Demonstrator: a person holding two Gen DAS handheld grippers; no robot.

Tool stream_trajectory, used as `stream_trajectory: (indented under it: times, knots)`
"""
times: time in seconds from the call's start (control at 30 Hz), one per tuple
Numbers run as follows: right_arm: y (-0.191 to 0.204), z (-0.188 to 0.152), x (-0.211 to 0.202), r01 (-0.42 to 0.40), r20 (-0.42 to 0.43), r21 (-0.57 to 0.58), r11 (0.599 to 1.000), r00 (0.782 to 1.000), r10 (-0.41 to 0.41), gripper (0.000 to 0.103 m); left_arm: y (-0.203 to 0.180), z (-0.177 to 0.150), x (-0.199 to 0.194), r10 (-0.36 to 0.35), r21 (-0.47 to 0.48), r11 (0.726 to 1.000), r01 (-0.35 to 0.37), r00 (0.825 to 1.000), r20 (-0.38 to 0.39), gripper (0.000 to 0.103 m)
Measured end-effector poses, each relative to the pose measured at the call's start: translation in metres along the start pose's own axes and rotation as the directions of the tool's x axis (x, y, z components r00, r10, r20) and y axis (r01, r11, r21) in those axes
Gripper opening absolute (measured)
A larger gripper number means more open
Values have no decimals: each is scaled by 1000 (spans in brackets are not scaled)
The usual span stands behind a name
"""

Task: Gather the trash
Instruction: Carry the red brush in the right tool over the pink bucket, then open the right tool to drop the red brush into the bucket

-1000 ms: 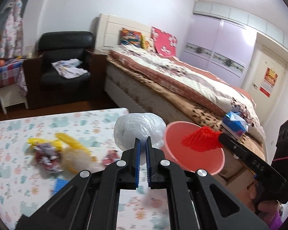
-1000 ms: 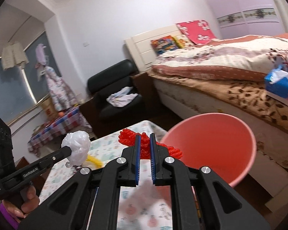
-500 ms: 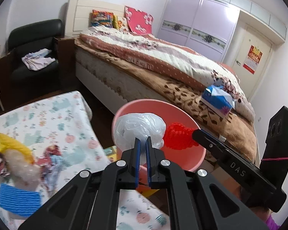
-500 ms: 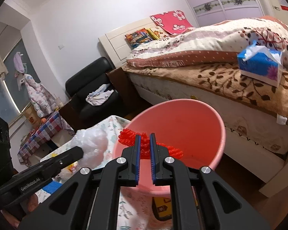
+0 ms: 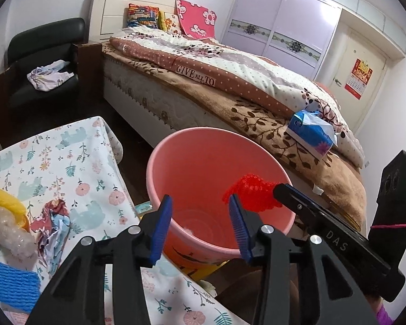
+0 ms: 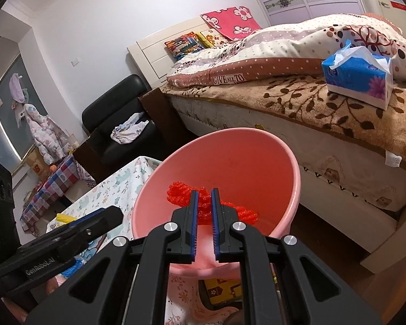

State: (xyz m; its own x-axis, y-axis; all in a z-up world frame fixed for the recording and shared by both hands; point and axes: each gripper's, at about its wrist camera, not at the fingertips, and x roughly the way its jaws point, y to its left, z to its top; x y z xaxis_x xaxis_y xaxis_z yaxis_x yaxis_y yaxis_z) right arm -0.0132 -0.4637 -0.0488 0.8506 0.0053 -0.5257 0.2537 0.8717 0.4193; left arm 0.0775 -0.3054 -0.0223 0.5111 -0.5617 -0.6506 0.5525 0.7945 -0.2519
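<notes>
While the left gripper [image 5: 200,219] hangs over the pink bin [image 5: 159,159], its blue jaws are opening wide with nothing between them. Down at the bottom of the bin there is something pale and see-through [image 5: 192,220], but I cannot tell what it is. The right gripper [image 6: 203,205] has its jaws pinching a red foam net [image 6: 181,193], and the net hangs over the mouth of the bin. The bin stands on the floor between the bed [image 5: 257,103] and the counter [image 5: 67,146] with the flowery cloth. More trash lies on the counter: a crumpled wrapper [image 5: 54,224], a blue net [image 5: 8,284], a yellow net [image 5: 2,197] and a bubbly clear piece [image 5: 8,230]. A blue tissue pack [image 6: 360,75] sits on the bed.
</notes>
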Motion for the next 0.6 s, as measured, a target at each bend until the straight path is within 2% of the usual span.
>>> stream_trajectory:
  times: [0.1, 0.17, 0.23, 0.3, 0.47, 0.6]
  knots:
    - [3, 0, 0, 17, 3, -18, 1000, 1000, -17, 10, 5, 1, -7, 4, -21, 1000, -4, 1000, 5, 46]
    - [5, -1, 1, 41, -1, -26, 999, 999, -41, 13, 9, 1, -13, 7, -27, 1000, -6, 1000, 13, 46]
    - [5, 0, 2, 45, -9, -24, 999, 999, -46, 30, 11, 2, -20, 9, -29, 1000, -9, 1000, 23, 47]
    - [5, 0, 1, 46, -6, -19, 999, 999, -46, 38, 14, 3, -28, 10, -34, 999, -9, 999, 34, 47]
    - [14, 1, -7, 29, -8, -28, 999, 1000, -29, 40, 23, 5, -50, 17, -49, 999, -13, 998, 68, 48]
    - [34, 1, -17, 3, 12, -77, 997, 1000, -2, 40, 36, 5, -77, 44, -68, 997, -37, 993, 107, 49]
